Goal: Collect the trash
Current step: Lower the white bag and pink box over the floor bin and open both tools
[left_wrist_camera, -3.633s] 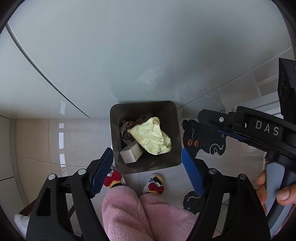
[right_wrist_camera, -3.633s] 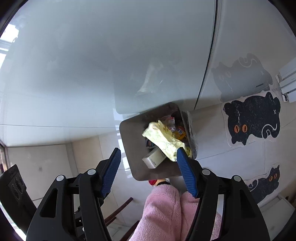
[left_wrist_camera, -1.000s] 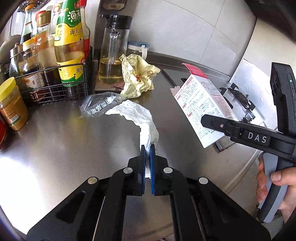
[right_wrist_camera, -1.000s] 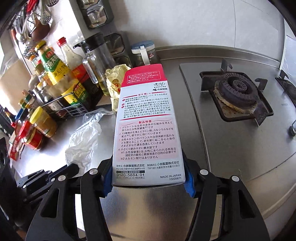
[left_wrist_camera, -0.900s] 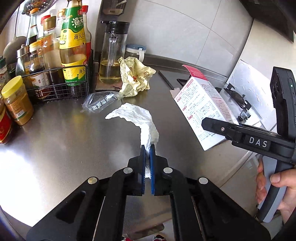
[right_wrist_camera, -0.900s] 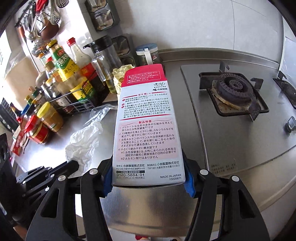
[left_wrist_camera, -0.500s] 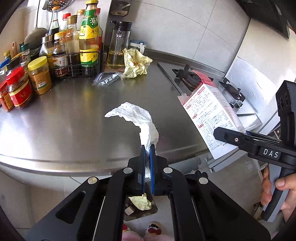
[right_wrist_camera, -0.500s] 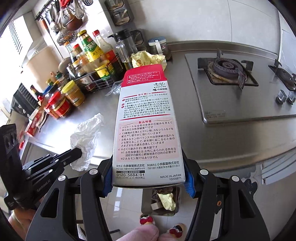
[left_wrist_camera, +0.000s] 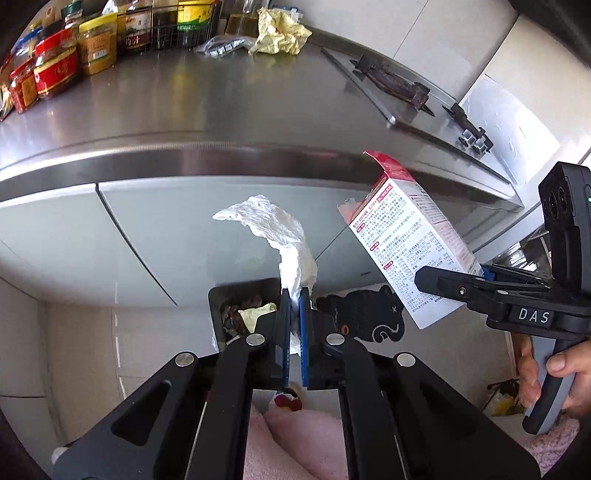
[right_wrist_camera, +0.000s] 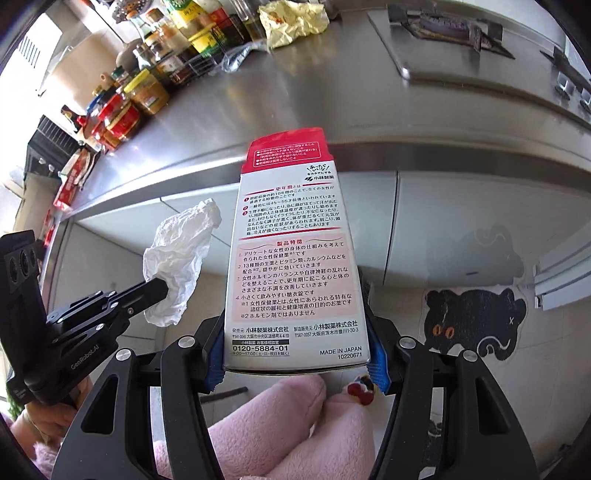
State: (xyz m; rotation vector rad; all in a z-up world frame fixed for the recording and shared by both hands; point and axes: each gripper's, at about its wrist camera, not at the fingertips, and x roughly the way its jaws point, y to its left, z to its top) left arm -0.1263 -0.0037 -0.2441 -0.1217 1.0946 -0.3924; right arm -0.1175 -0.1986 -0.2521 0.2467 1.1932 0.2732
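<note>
The left gripper (left_wrist_camera: 293,295) is clamped on a crumpled white tissue (left_wrist_camera: 273,229), its blue pads squeezed together on the lower end while the rest of the tissue curls up and to the left. Just below and behind the pads sits a dark square trash bin (left_wrist_camera: 236,295) on the pale floor in front of the cabinet doors, with a yellow wrapper and other scraps inside. The right gripper (right_wrist_camera: 295,363) grips the bottom of a red-and-white carton box (right_wrist_camera: 291,251) printed with Japanese text, one pad on each side of it; the box tilts with its red flap open at the far end. On the steel countertop (left_wrist_camera: 207,96), another crumpled yellow wrapper (left_wrist_camera: 279,31) lies near a wire rack of bottles (left_wrist_camera: 166,29). A black cat-shaped floor sticker (right_wrist_camera: 476,325) lies beside the bin.
</note>
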